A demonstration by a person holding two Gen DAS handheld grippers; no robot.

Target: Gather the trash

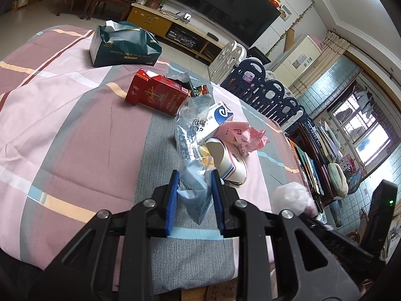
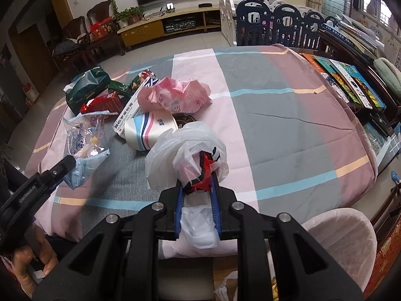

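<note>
We are only starting: our left gripper [image 1: 195,175] is clamping its jaws on a clear wrapper [image 1: 190,135] at the middle, our right gripper [image 2: 196,183] is squeezing the white bag [image 2: 185,145], and the cup [image 2: 147,133] and red boxes [image 1: 158,95] are waiting on the surface [image 2: 275,125].

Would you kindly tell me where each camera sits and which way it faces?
Left wrist: on the left gripper, facing the TV wall across the table; it clamps the blue wrapper.
Right wrist: on the right gripper, facing the same way; it clamps the white plastic bag; a hand shows.
Shared: paper cup.
</note>
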